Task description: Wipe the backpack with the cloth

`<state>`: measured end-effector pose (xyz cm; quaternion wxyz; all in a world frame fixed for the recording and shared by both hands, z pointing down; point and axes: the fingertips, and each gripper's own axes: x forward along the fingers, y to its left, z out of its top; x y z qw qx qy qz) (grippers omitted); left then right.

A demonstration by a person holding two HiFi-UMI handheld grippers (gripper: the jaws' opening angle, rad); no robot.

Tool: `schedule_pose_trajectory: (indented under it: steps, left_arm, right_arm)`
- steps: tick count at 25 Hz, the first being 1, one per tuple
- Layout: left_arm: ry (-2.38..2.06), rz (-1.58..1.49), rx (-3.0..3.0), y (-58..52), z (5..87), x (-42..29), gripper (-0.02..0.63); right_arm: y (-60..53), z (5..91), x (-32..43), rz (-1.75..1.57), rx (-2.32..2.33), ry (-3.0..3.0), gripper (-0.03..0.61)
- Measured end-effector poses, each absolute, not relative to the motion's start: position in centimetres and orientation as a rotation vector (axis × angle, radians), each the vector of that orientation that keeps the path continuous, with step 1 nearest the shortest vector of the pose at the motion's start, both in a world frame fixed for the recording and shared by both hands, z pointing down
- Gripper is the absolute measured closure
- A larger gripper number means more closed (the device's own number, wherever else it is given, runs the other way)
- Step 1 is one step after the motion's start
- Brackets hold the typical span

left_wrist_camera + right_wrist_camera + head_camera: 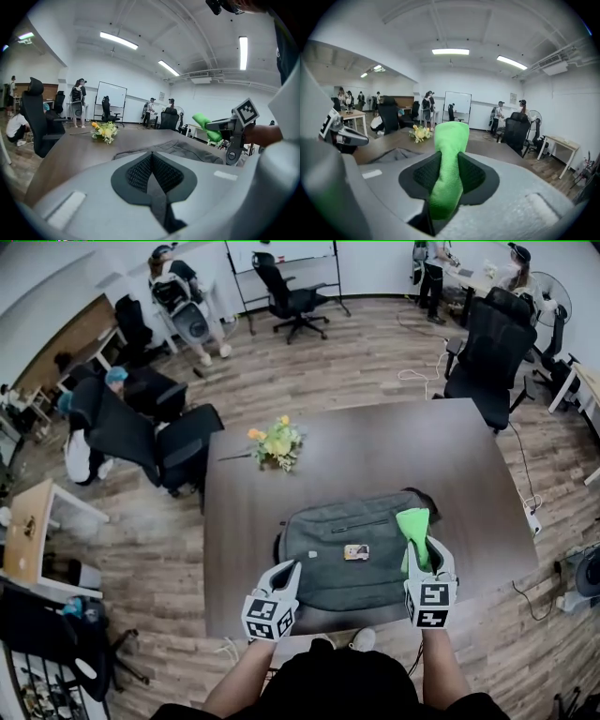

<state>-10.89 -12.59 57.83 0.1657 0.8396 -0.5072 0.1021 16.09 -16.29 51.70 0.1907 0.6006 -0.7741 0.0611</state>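
On one dark brown wooden table (pixel 375 446), one grey fabric backpack (pixel 337 554) is laid flat; one bunch of yellow flowers (pixel 277 441) is noted beyond it. One bright green cloth (pixel 415 532) is clamped in the right gripper (pixel 449 176) over the backpack's right end. The left gripper (pixel 152 165) is found with jaws together, nothing between them.

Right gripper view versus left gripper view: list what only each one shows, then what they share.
Only the right gripper view: the right gripper with its jaws shut on the green cloth, and the left gripper side-on at the left edge. Only the left gripper view: the left gripper's own jaws, together with nothing between them, and the right gripper side-on with the cloth sticking out. Both: the grey backpack, the flowers, the brown table and the whiteboard.
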Motion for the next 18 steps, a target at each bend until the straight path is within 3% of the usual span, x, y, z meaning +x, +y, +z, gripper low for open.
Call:
schedule_pose_trajectory:
  steps: [8,18]
  left_arm:
    - [-1.565,0.237,2.343,-13.7,56.1,-14.4,0.595]
    - [-1.644,0.171,2.439,-14.3,51.0,-14.8,0.595]
  right_arm:
    - [-16.1,43.2,11.7,-0.079,1.720,-2.522,0.470]
    - [-15.1,39.5,9.0,-0.194,1.685,-2.671,0.472]
